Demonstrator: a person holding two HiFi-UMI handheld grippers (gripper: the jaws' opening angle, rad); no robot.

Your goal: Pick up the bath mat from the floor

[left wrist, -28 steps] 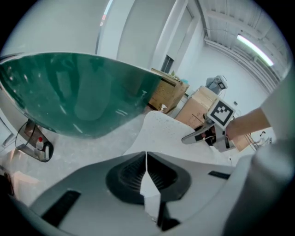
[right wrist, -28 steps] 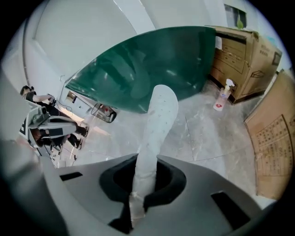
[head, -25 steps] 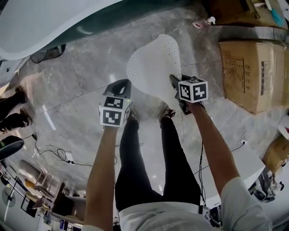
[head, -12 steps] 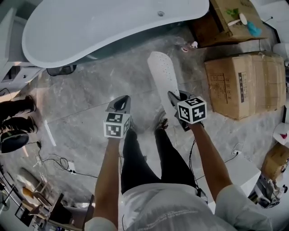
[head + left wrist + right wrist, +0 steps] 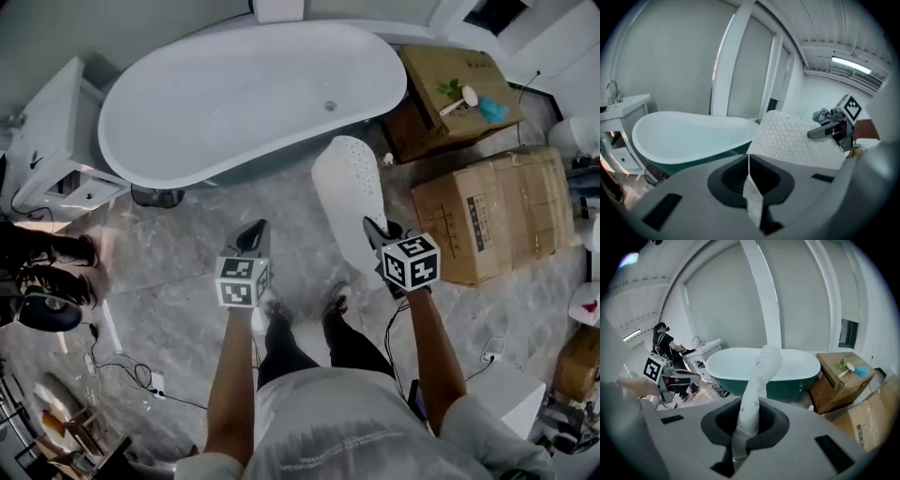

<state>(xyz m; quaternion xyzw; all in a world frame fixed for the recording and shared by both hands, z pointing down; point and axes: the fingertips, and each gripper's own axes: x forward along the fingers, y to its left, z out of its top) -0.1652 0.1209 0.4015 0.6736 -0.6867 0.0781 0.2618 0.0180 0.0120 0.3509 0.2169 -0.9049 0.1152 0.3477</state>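
1. Left gripper point(image 5: 251, 234): held at 7 o'clock from the centre of the head view, with its fingers closed together. It is apart from the mat.
2. Right gripper point(image 5: 378, 229): held at 4 o'clock from centre. Its fingers are clamped on the lower edge of the bath mat point(image 5: 349, 192).
3. Bath mat: white and perforated, clear of the floor point(image 5: 178, 253). It rises from the right gripper toward 12 o'clock. In the right gripper view it runs up between the fingers as a narrow curved band.
4. Bathtub point(image 5: 244, 98): white, lying across the head view from 10 to 1 o'clock, beyond both grippers.
5. Cardboard boxes point(image 5: 497, 220): on the floor at 2 to 3 o'clock, just right of the mat.
6. The person's legs point(image 5: 300, 342) stand on the floor between the two grippers, at 6 o'clock.
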